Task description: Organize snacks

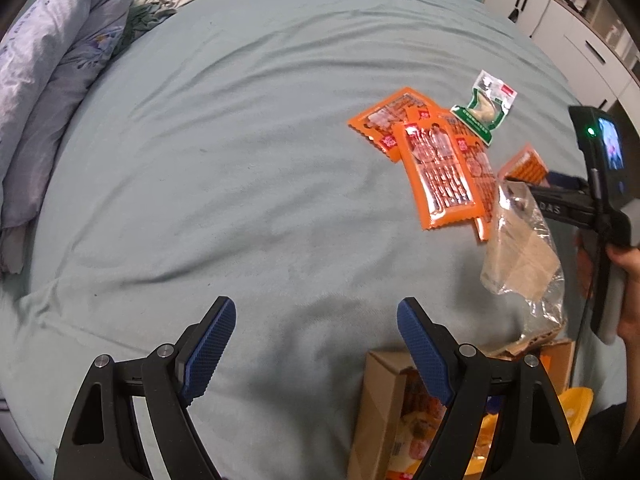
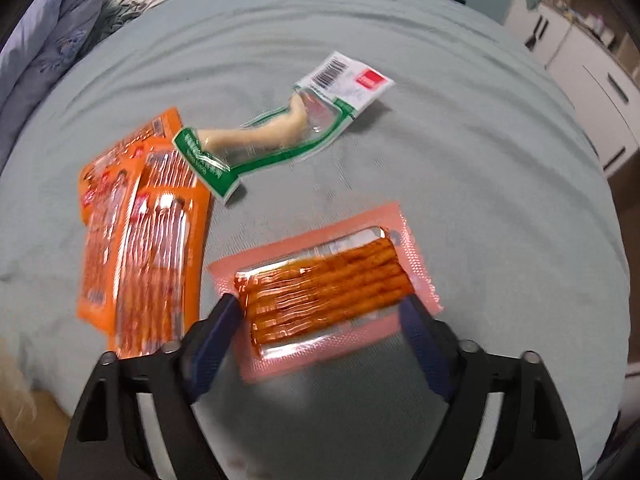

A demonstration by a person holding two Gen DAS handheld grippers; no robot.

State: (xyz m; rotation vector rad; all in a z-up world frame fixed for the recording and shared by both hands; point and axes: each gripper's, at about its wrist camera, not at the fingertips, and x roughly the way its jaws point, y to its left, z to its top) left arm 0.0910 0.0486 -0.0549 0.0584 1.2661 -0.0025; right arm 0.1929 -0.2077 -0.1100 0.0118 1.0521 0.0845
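Several orange snack packets (image 1: 436, 164) lie overlapped on the teal bed sheet, with a green-and-white packet (image 1: 482, 106) just behind them. In the right wrist view the same orange pile (image 2: 140, 240) is at left and the green packet (image 2: 280, 132) lies beyond. My right gripper (image 2: 320, 316) is wide open, its fingers on either side of a pale orange packet of spicy sticks (image 2: 324, 284) lying flat on the sheet. My left gripper (image 1: 316, 344) is open and empty above bare sheet. The right gripper also shows in the left wrist view (image 1: 560, 196), near that packet (image 1: 524, 166).
A cardboard box (image 1: 380, 412) with snacks inside sits at the bed's near edge under my left gripper's right finger. A crumpled clear plastic bag (image 1: 524, 264) lies beside it. A folded quilt (image 1: 48, 92) is at the far left. White cabinets (image 1: 580, 32) stand at the right.
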